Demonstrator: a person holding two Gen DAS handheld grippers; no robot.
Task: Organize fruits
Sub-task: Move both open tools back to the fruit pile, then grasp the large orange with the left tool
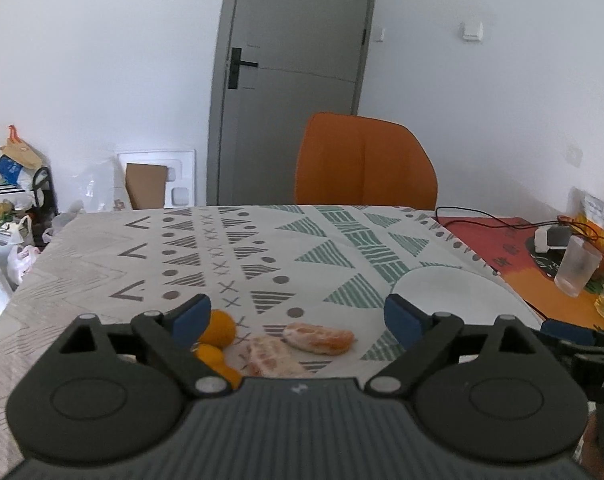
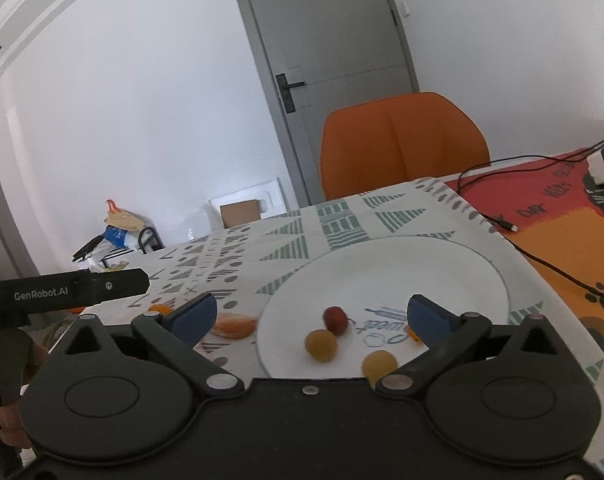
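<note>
Both hand-held grippers, left (image 1: 298, 316) and right (image 2: 311, 316), gape wide and empty; peeled segments (image 1: 317, 338) lie on the worktop (image 1: 102, 248) beside the plate (image 2: 441, 264). Best approach: close gently, lift cleanly across.

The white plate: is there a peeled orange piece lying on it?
No, the white plate holds only small round fruits; the peeled pieces lie on the tablecloth.

Left wrist view low over the table (image 1: 102, 240), facing the grey door (image 1: 294, 80) and orange chair (image 1: 365, 160), right wrist view alongside, tilted, close above the white plate (image 2: 441, 264), both sharing tablecloth, chair, door
</note>
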